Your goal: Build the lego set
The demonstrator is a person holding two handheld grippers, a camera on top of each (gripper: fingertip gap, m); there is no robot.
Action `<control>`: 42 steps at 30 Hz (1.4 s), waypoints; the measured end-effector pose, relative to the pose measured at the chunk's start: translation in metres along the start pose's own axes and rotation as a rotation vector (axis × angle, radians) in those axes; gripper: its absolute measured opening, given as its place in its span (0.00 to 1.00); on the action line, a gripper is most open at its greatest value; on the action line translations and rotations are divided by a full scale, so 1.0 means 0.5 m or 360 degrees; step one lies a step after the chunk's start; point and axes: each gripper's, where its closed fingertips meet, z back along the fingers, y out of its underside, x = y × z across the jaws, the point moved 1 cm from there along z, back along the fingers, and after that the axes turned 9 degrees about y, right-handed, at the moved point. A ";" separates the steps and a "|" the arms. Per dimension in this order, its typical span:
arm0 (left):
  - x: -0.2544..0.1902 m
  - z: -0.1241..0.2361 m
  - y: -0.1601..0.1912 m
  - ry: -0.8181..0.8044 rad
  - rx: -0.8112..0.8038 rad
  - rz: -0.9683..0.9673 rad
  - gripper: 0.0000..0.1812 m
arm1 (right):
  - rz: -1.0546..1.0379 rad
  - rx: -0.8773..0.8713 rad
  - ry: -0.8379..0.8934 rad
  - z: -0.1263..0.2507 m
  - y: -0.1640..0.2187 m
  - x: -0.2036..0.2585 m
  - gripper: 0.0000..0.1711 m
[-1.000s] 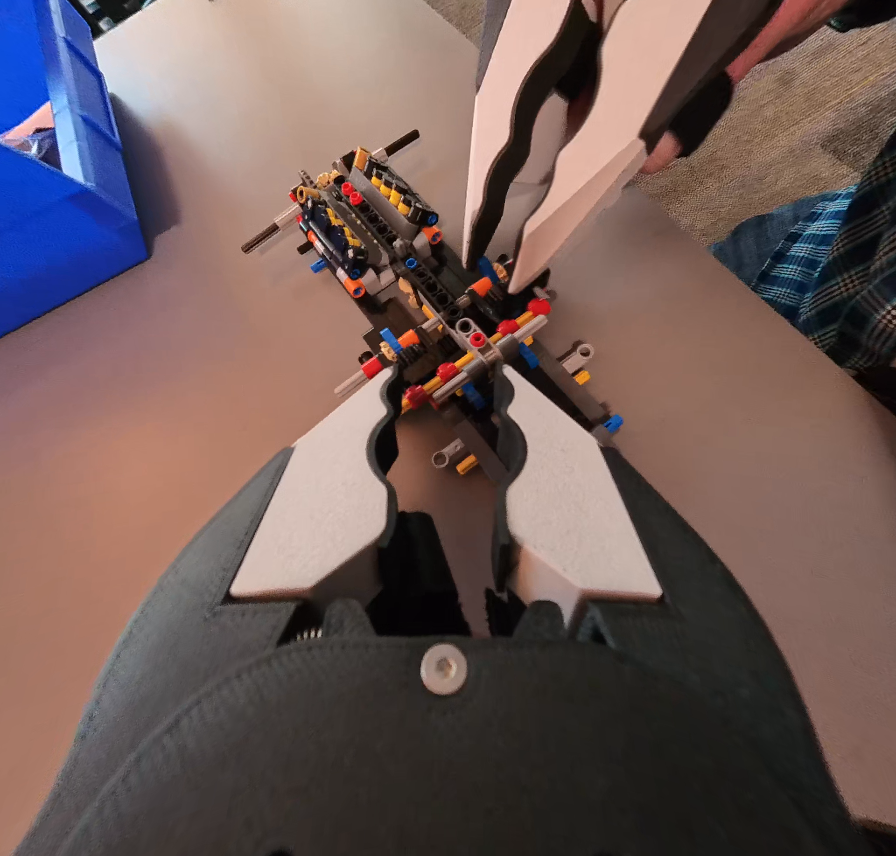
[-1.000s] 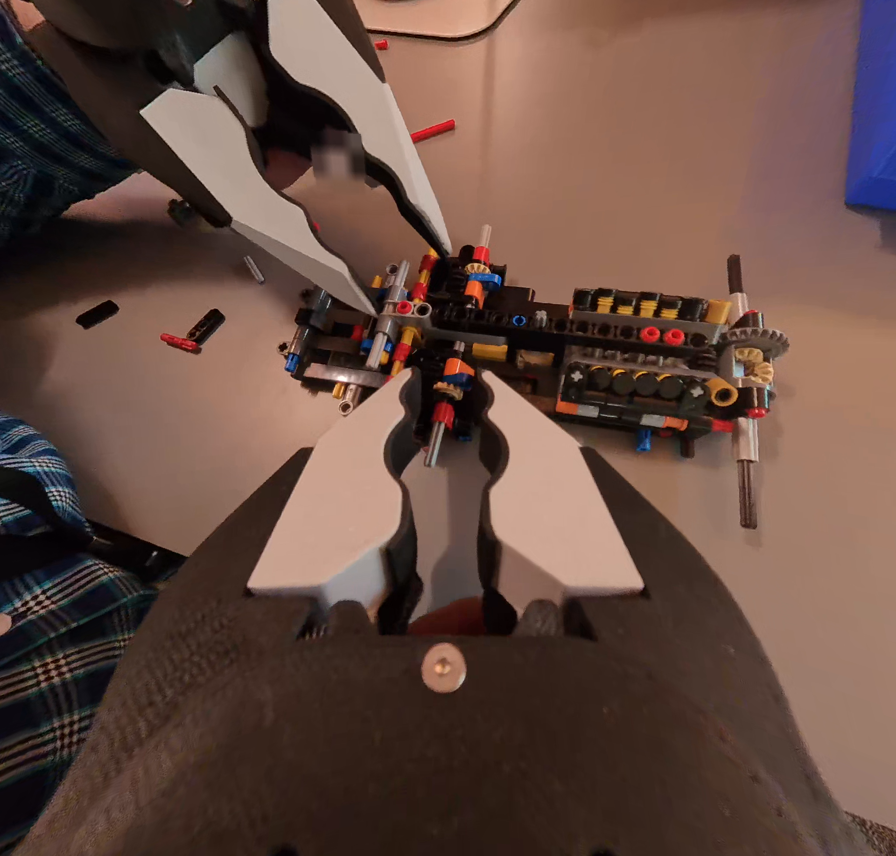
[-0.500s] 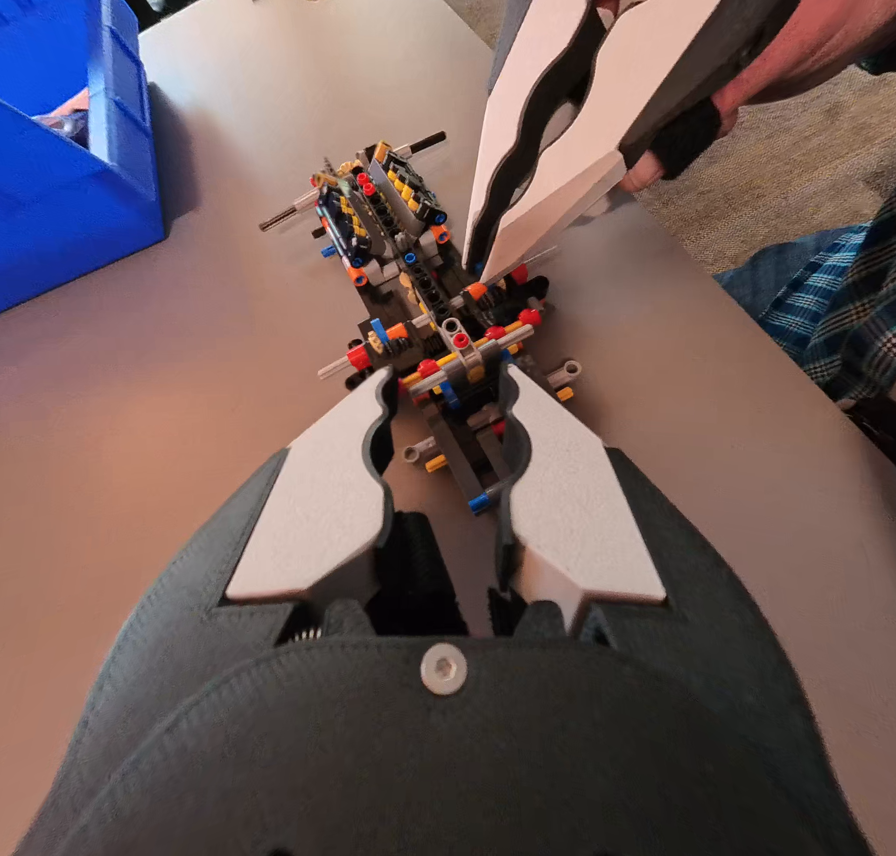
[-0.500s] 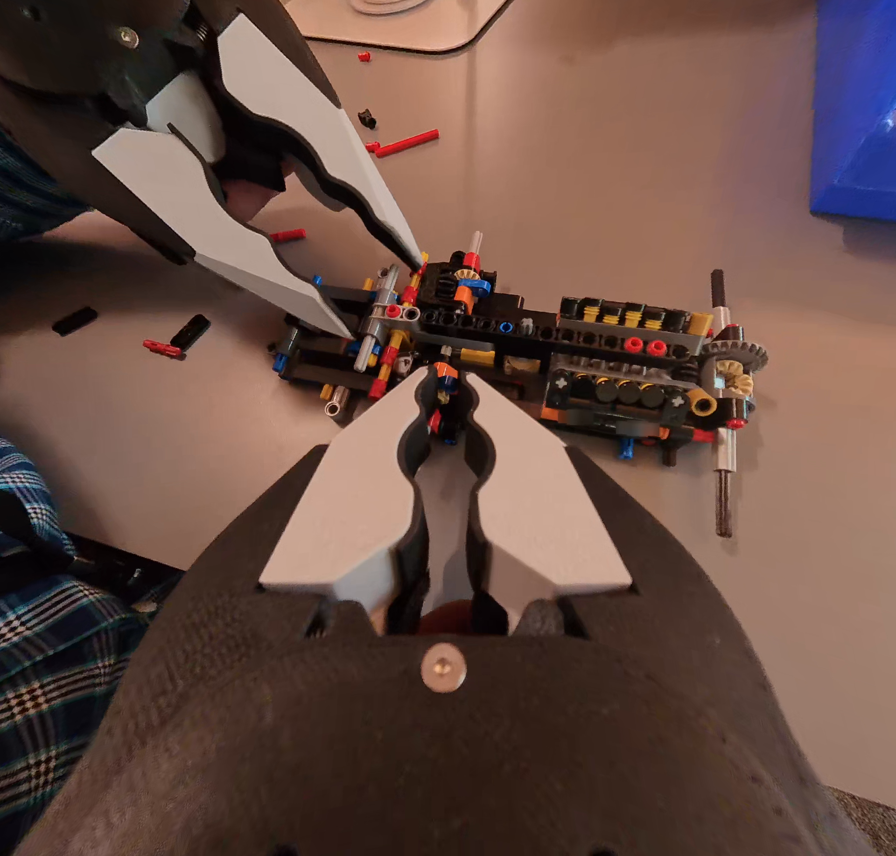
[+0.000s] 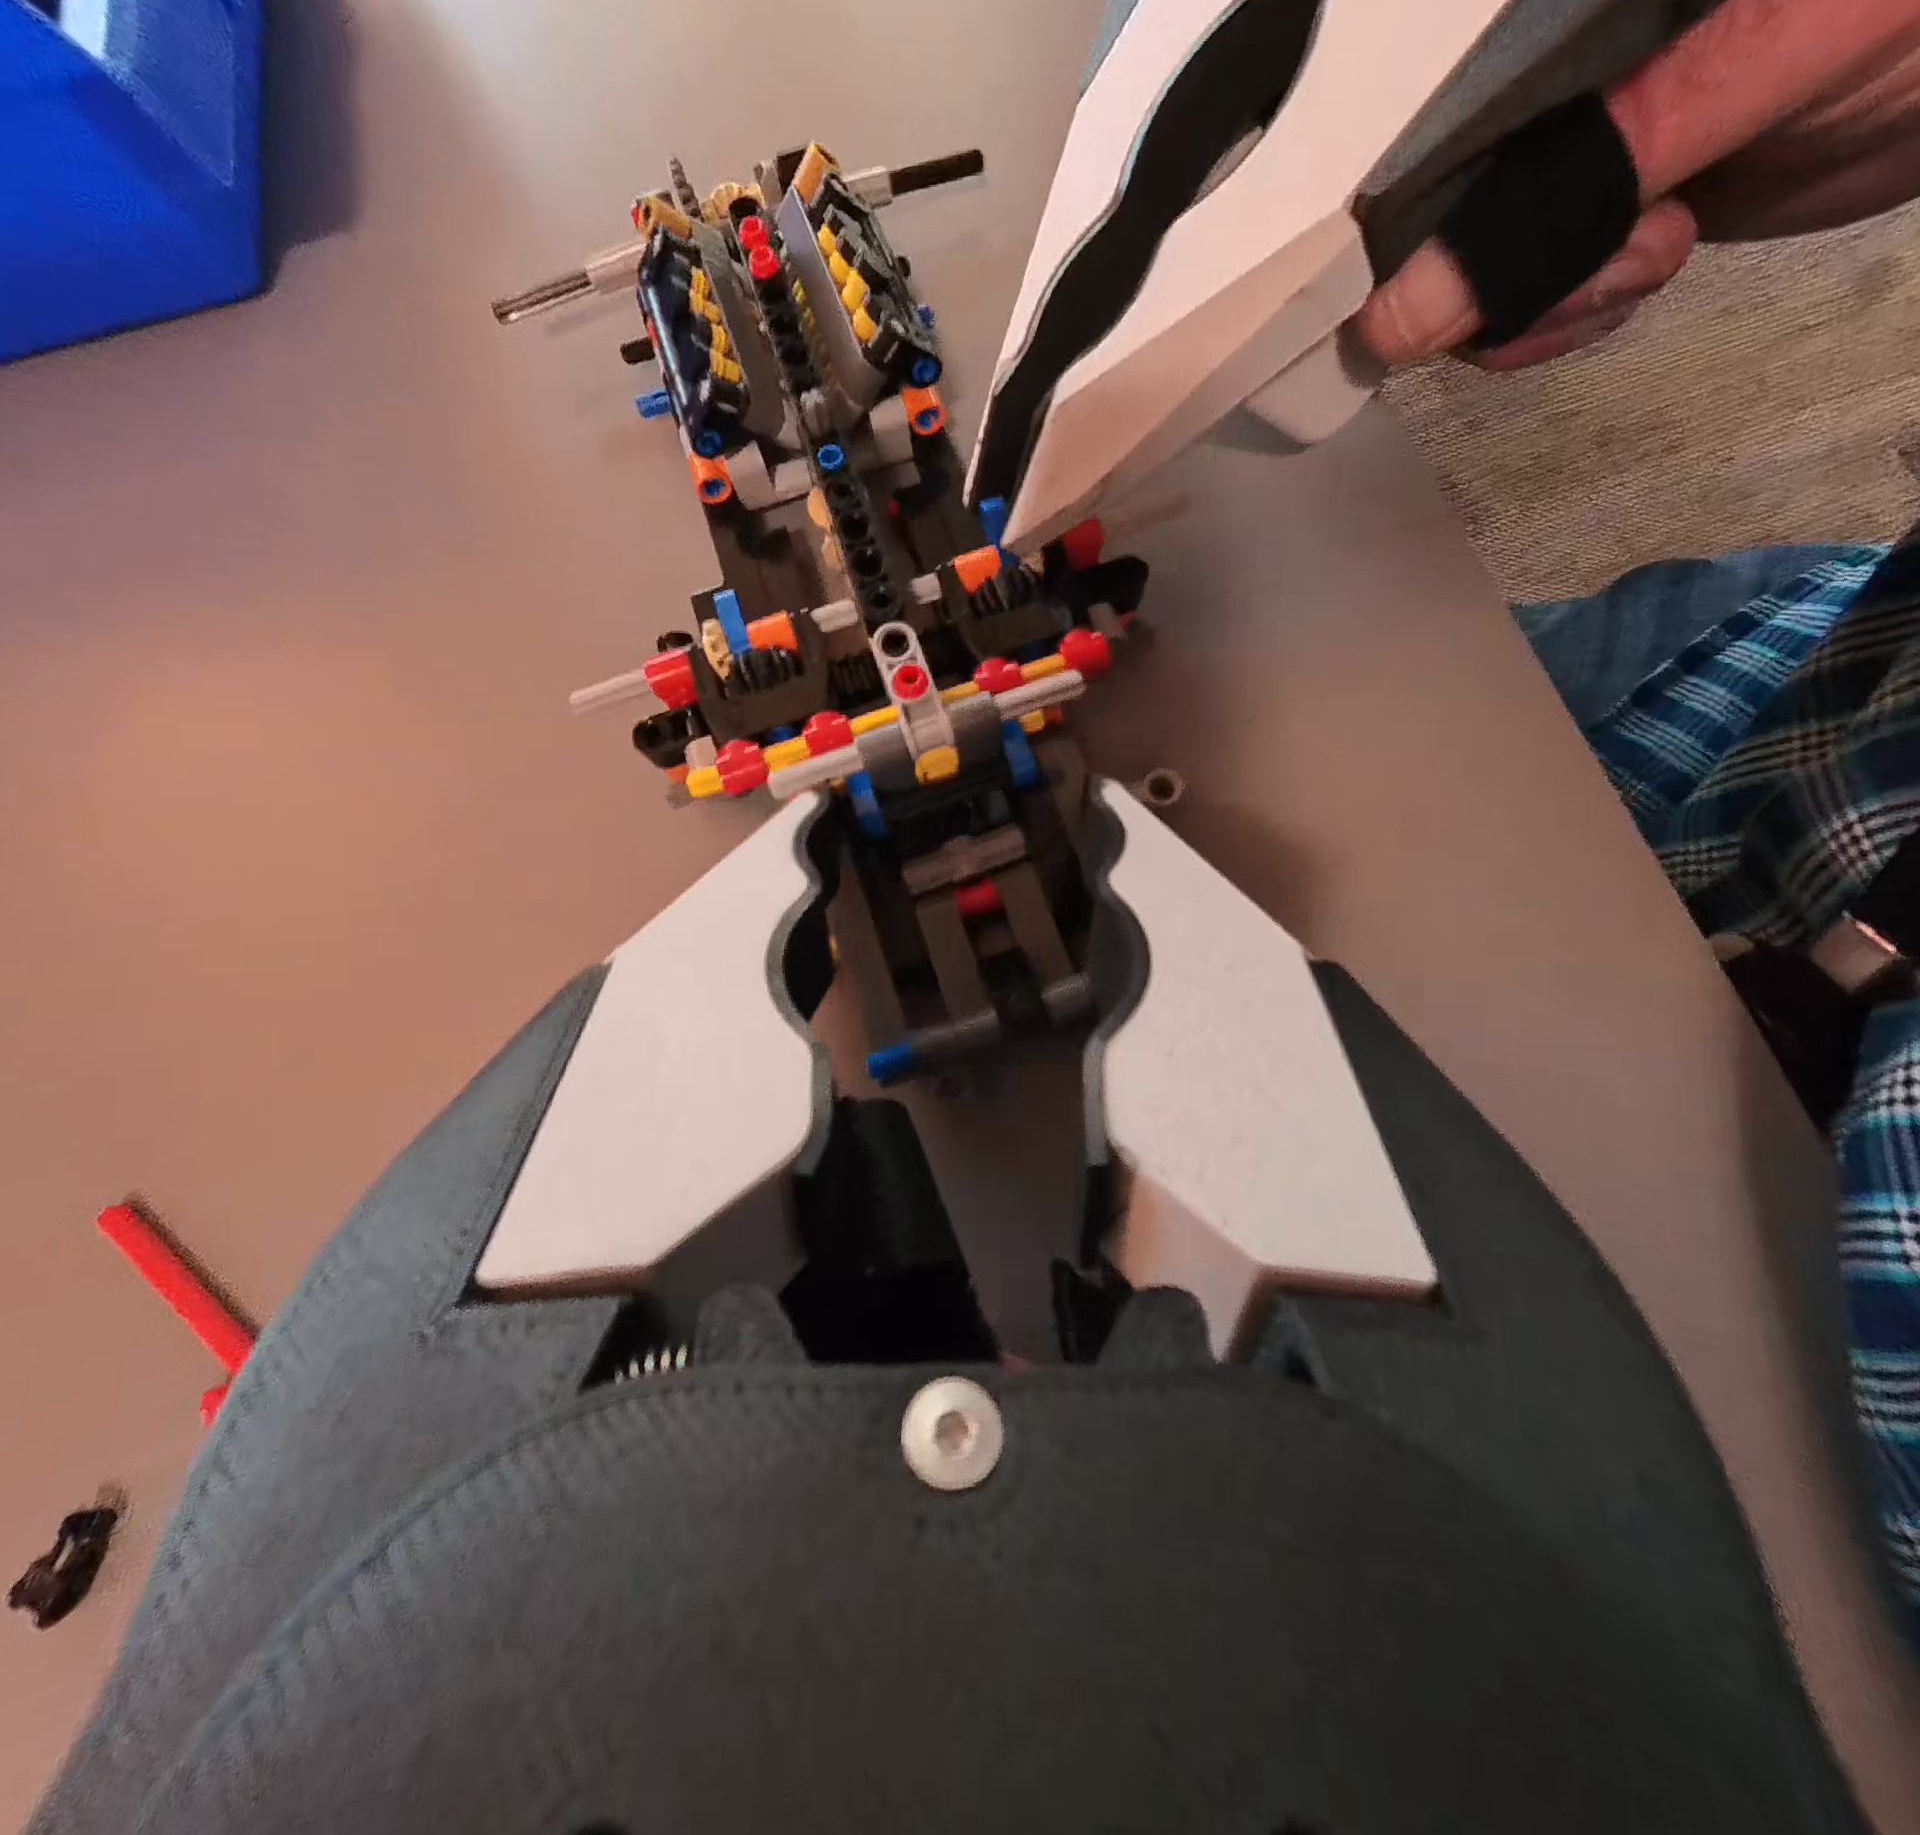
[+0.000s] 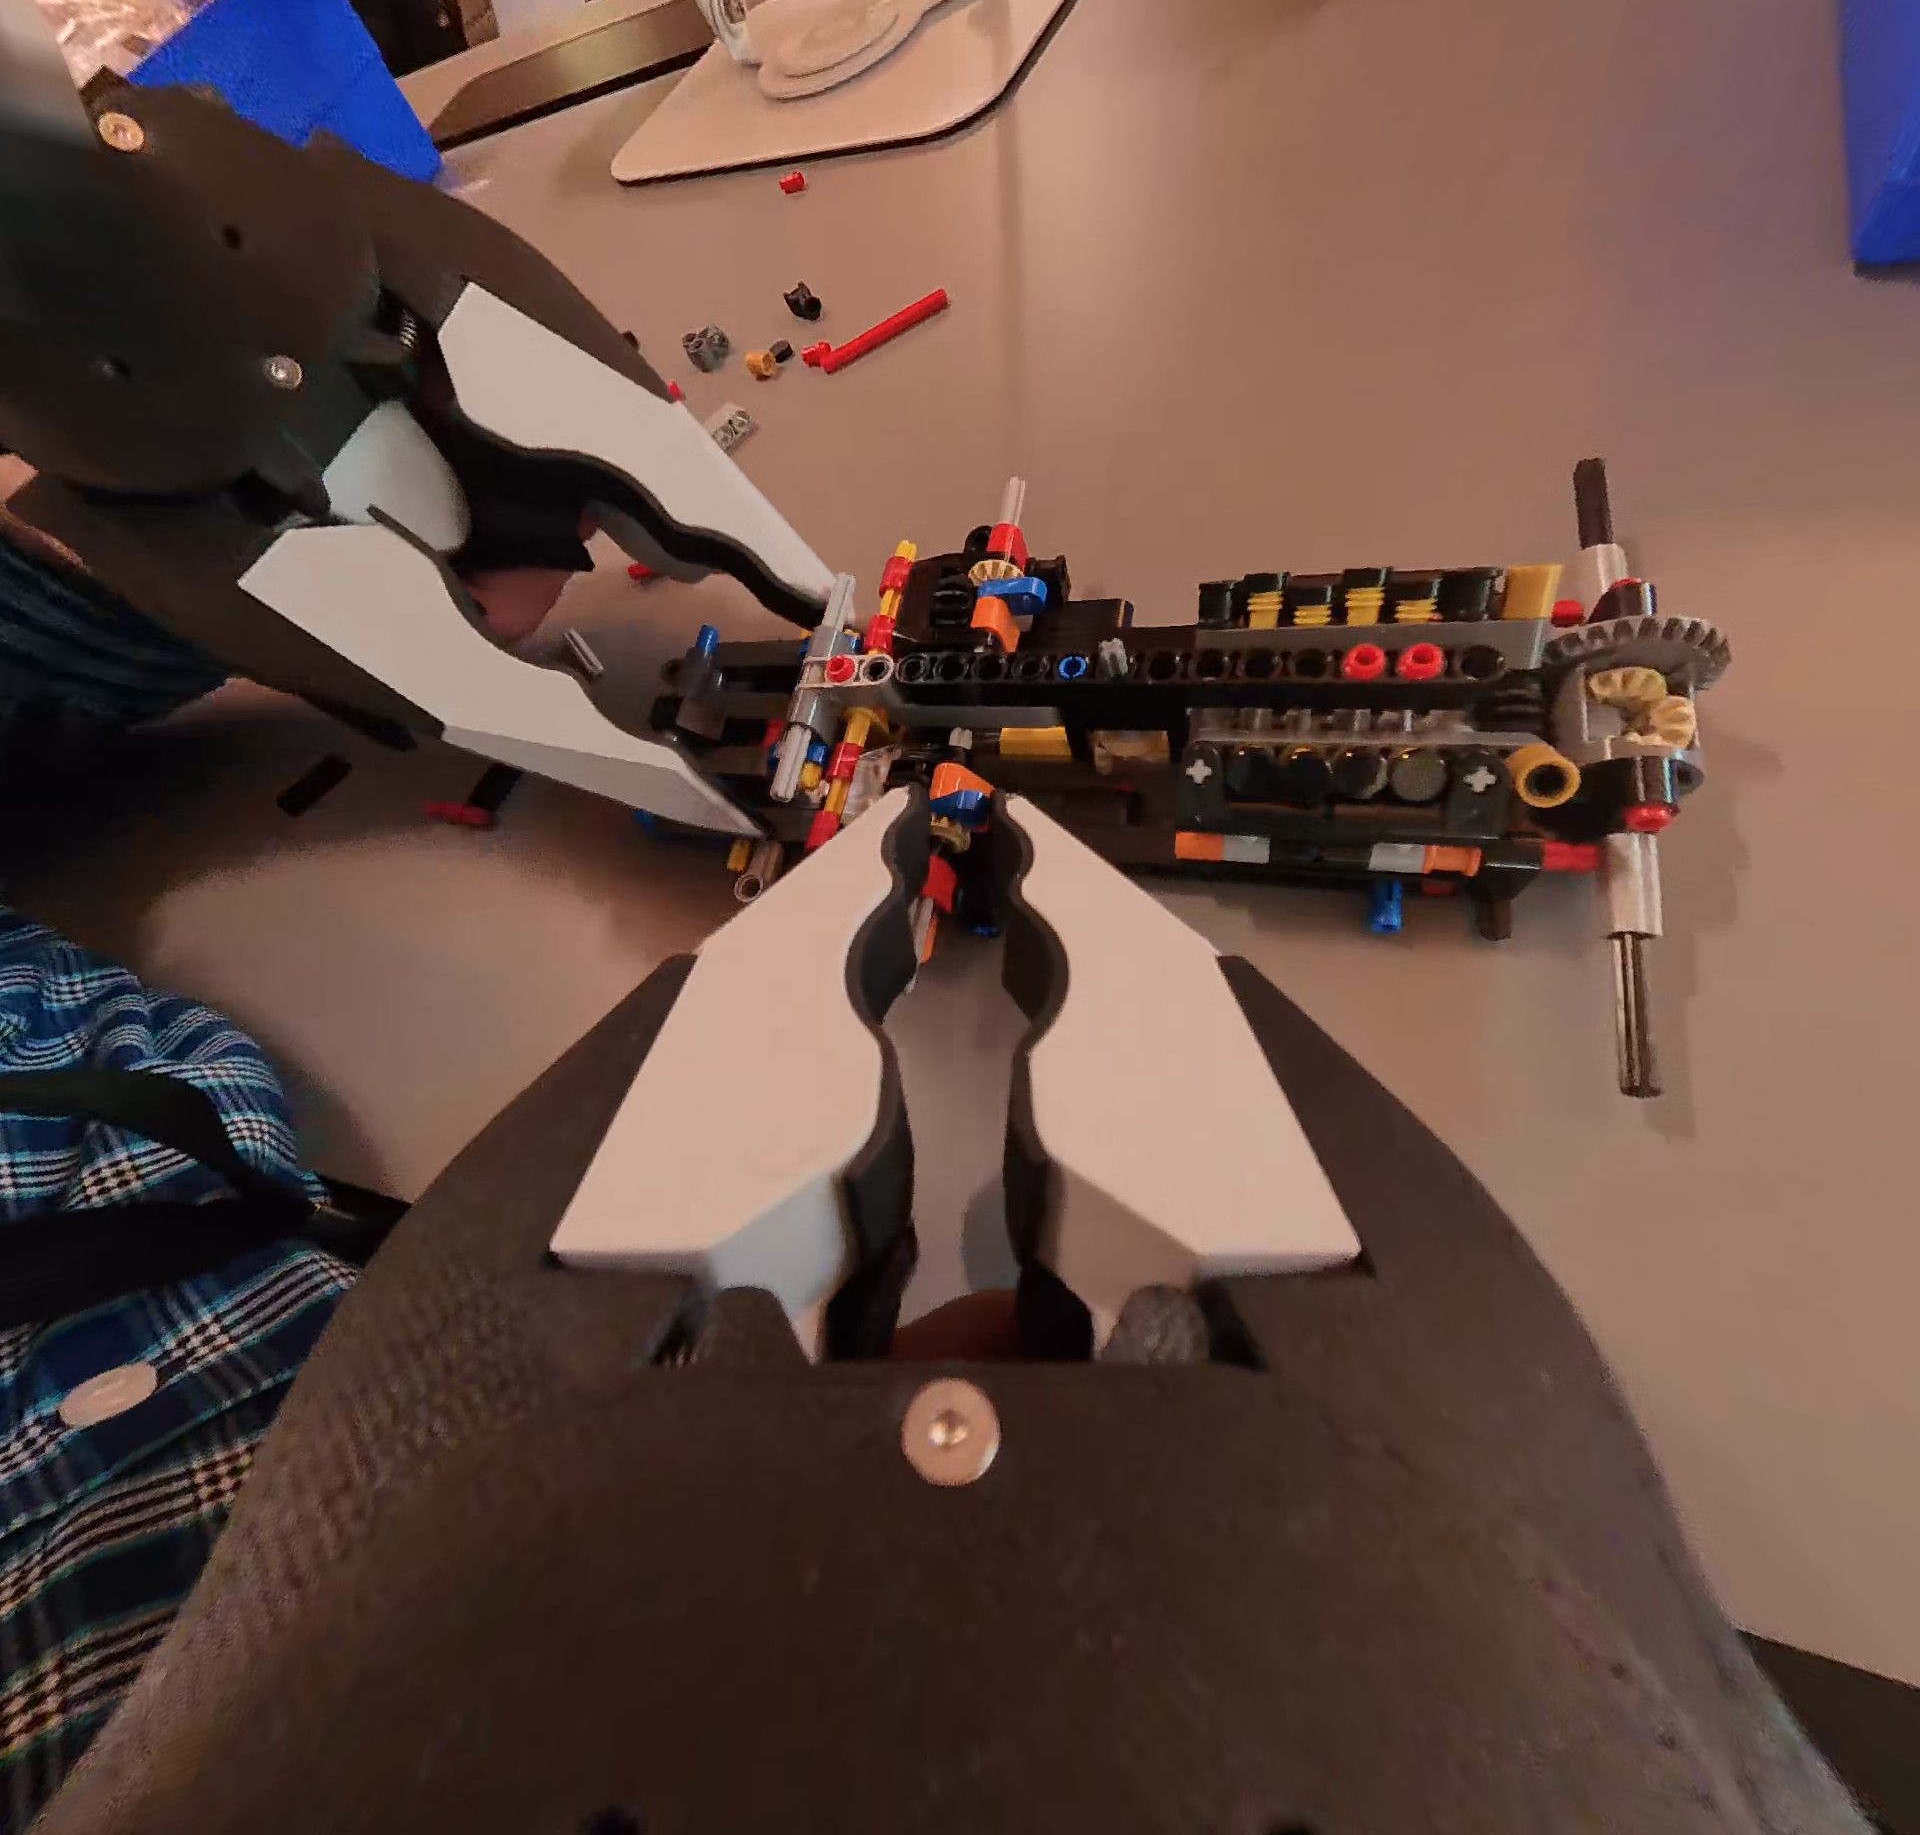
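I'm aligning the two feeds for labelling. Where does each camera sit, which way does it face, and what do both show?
Left wrist view: rides the left gripper, looking along the lego chassis from its narrow end; own fingers straddle that end; the right gripper and a hand show top right.
Right wrist view: rides the right gripper, facing the chassis's long side; the left gripper enters from the left.
Shared: the chassis, both grippers, the red axle, the table.

Dim warm light, perhaps overhead; edges blurred, distorted.
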 end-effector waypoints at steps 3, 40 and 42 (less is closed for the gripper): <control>0.007 -0.003 -0.003 -0.0039 -0.0021 0.0022 0.24 | 0.0023 -0.0011 0.0008 0.001 0.000 0.001 0.02; 0.020 -0.012 -0.005 -0.0190 -0.0065 0.0060 0.23 | 0.0377 -0.0154 0.0295 0.000 -0.002 0.014 0.01; 0.020 -0.012 -0.005 -0.0190 -0.0065 0.0064 0.23 | 0.0411 -0.0155 0.0314 -0.001 -0.003 0.015 0.01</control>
